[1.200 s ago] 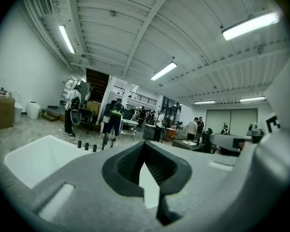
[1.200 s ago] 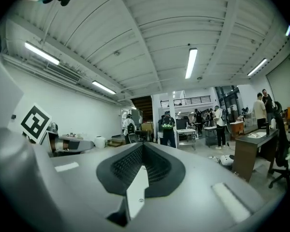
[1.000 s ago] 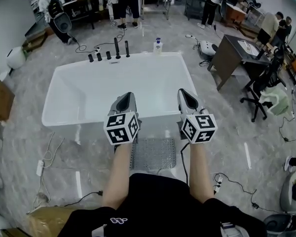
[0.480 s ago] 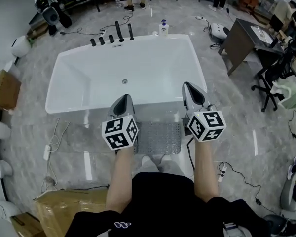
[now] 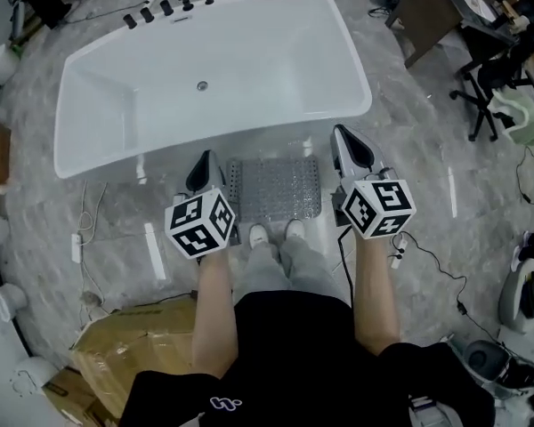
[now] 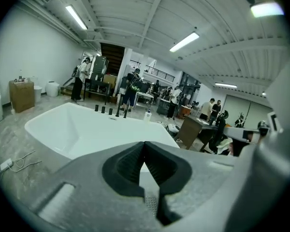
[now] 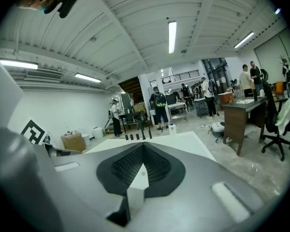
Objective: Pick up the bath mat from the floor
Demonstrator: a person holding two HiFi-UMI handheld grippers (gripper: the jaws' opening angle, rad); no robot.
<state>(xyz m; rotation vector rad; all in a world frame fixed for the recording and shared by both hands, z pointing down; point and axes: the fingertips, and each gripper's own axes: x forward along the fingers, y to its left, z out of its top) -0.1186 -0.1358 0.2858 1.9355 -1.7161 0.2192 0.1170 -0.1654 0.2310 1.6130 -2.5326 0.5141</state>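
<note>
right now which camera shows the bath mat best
The head view: the whole bath mat lies flat on the floor between the bathtub and the person's shoes. The left gripper view shows at most a dotted sliver below its closed fingers, the right gripper view none.

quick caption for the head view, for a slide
Person stands at the bath mat beside a white bathtub, left gripper and right gripper both shut, empty.
</note>
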